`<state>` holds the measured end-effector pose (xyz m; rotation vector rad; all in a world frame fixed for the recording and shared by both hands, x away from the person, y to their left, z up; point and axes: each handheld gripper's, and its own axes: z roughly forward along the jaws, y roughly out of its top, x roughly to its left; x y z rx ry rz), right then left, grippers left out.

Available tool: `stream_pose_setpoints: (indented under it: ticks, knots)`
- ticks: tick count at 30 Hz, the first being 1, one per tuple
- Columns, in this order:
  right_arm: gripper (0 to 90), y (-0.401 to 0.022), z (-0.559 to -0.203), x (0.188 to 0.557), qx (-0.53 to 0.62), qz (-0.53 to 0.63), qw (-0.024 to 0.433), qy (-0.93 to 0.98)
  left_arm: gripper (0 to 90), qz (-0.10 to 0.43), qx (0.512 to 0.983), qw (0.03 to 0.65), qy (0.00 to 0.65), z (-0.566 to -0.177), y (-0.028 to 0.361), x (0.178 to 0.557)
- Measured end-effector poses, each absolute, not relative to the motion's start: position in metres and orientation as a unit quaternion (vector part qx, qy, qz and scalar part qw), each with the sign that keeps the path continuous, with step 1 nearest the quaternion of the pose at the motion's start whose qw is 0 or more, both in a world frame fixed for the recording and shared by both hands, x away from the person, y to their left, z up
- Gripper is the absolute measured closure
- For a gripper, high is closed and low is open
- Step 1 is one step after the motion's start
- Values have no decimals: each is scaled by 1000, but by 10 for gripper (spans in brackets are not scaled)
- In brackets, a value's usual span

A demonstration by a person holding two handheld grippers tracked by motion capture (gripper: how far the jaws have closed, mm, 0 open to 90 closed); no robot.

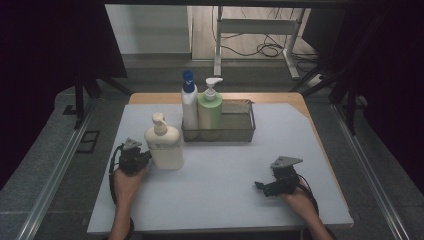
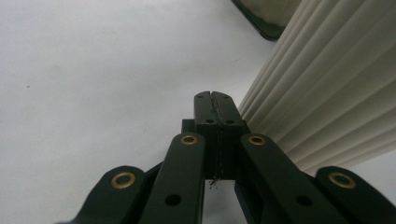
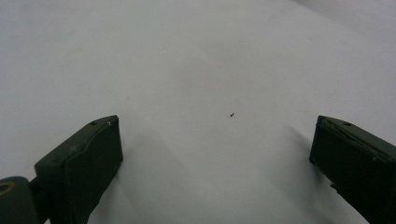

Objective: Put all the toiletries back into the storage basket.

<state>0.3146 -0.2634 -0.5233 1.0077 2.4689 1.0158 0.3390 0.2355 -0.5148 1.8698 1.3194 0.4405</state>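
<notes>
Cream plastic marks the thing in hand: a pump bottle (image 1: pixel 163 145) stands upright on the pale tabletop (image 1: pixel 225 170), left of centre and just near-left of the wire basket (image 1: pixel 235 129). At its left flank sits the left gripper (image 1: pixel 145 159), jaws pressed together with nothing between them; in the left gripper view the closed tips (image 2: pixel 215 109) lie just beside the bottle's ribbed side (image 2: pixel 327 93), though I cannot tell whether they touch it. Moving right, the basket at the far middle of the table holds a white bottle with a blue cap (image 1: pixel 189 102) and a green pump bottle (image 1: pixel 210 107), both upright in its left end, leaving the right end free. Farther right and nearer, the right gripper (image 1: pixel 260 186) rests low over bare table, jaws spread wide (image 3: pixel 210 154) and holding nothing.

The step looks like an approach to the cream bottle, likely to join the others. Next, the left jaws must open wide enough to straddle its body before closing.
</notes>
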Motion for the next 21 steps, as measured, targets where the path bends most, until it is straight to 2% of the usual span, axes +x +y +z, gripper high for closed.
stream_pose_setpoints:
  ticks: [21]
  knots:
    - [20, -263, -523, 315, 349, 352, 143, 856, 893, 167, 767, 392, 481, -511, 215, 322]
